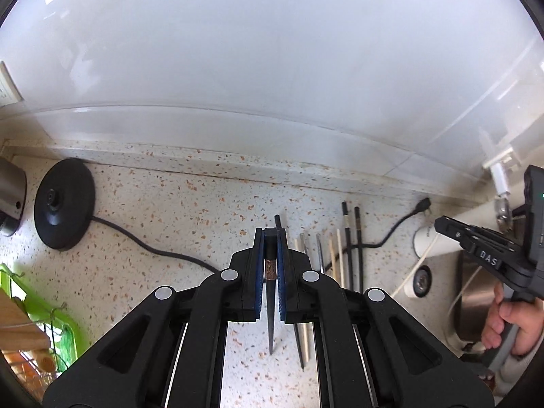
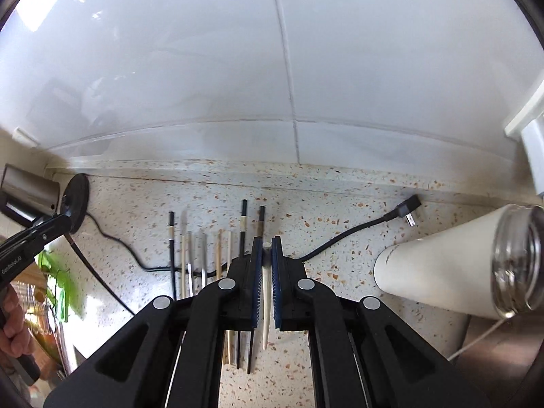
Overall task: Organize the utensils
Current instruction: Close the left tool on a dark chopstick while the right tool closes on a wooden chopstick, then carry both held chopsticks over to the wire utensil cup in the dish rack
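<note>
From the left, my left gripper (image 1: 271,234) is clenched on a black chopstick (image 1: 271,319), its tapered end hanging below the jaws above the speckled counter (image 1: 170,204). On my right, the right gripper (image 2: 267,243) is clenched on a white chopstick (image 2: 266,306), gripped near its blunt top. Both sticks look clear of the counter, so I judge one pair is mid-transfer while the rest wait: a row of loose chopsticks (image 2: 204,258), black, pale and metal, lies side by side near the back wall (image 2: 238,102). No holder for them shows that I can be sure of, so most of the sorting seems left.

For room: at far left the kettle base (image 1: 64,204) and its cord (image 1: 153,250) run under the row, a snag risk. The middle counter is open. At right the white bottle (image 2: 442,272) lies on its side beside a black plug (image 2: 408,205), and the sink edge is close.
</note>
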A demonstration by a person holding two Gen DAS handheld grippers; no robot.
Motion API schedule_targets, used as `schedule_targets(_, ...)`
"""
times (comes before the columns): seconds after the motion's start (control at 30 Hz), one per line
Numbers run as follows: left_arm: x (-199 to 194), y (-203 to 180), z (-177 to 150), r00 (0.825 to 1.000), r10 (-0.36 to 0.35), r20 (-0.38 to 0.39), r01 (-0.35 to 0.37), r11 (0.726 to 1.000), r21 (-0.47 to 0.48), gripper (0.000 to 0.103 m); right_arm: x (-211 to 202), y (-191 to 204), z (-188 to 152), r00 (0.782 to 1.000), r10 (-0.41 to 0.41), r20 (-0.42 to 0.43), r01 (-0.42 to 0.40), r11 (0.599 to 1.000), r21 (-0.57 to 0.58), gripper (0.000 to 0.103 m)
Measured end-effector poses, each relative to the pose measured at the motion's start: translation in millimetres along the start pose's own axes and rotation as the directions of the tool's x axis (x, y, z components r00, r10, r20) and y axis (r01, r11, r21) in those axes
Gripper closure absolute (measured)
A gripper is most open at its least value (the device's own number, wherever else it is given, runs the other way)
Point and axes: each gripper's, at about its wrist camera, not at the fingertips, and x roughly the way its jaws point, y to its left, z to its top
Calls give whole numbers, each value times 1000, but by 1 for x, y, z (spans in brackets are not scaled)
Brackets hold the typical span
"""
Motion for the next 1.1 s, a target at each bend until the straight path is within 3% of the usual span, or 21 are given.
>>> schedule_targets(0.2, -55, 2, -25, 995, -29, 92, 29, 1000, 6, 97, -47, 28, -15, 992, 38, 118, -25, 994, -108, 101)
schedule_targets(0.37, -100, 8, -41, 986, -68, 154, 68, 998, 5, 97, -83, 60, -26, 962, 140, 236, -84, 969, -233, 101)
schedule_targets(0.57, -166, 14, -56, 968, -47, 246, 43, 999, 22, 97, -125, 104, -38, 880, 312, 358, -159, 904, -397, 101)
schedule_targets(0.7, -208, 20, -67, 955, -11, 297, 6, 1000, 16, 97, -150, 136, -40, 826, 410, 386, -197, 853, -483, 101)
schedule_targets(0.93, -274, 39, -93, 930, 67, 362, -64, 998, -22, 97, -181, 197, -48, 741, 571, 354, -258, 728, -636, 101)
schedule_targets(1.1, -313, 63, -119, 912, 121, 391, -93, 992, -91, 97, -194, 242, -59, 679, 679, 280, -315, 614, -723, 101)
